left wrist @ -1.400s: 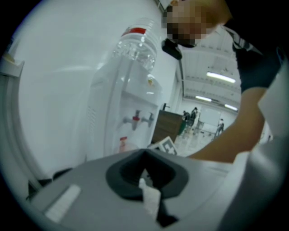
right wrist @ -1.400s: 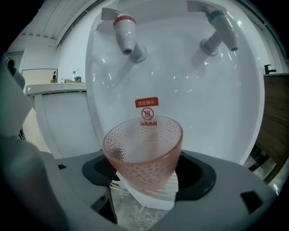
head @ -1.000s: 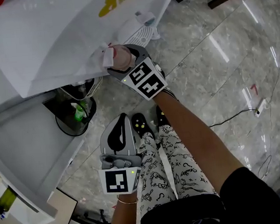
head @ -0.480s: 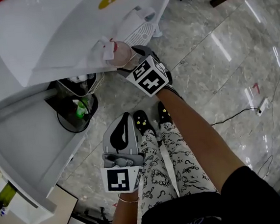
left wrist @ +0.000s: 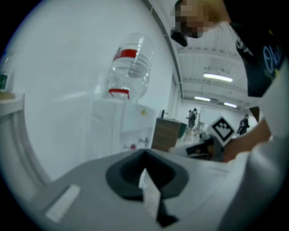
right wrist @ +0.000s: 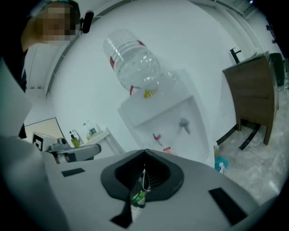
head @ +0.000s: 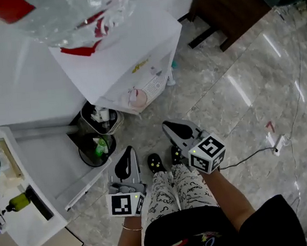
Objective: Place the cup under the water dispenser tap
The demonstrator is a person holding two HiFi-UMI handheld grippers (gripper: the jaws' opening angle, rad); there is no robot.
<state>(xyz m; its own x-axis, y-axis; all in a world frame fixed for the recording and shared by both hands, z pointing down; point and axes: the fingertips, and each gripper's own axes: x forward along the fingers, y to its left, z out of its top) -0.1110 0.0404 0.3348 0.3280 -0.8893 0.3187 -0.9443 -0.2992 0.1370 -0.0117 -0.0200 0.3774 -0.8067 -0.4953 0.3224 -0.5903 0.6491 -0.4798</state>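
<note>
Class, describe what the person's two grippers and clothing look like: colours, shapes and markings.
The left gripper and right gripper are grey shells tapering to black-lined jaws, each carrying a white cube with black square markers. The person wears a black top, white trousers with black doodles and a thin bracelet.

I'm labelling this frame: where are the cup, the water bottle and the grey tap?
cup point(head: 137, 98), head view, its middle.
water bottle point(right wrist: 135, 63), right gripper view, its clear body.
grey tap point(right wrist: 184, 125), right gripper view, its lever.
</note>
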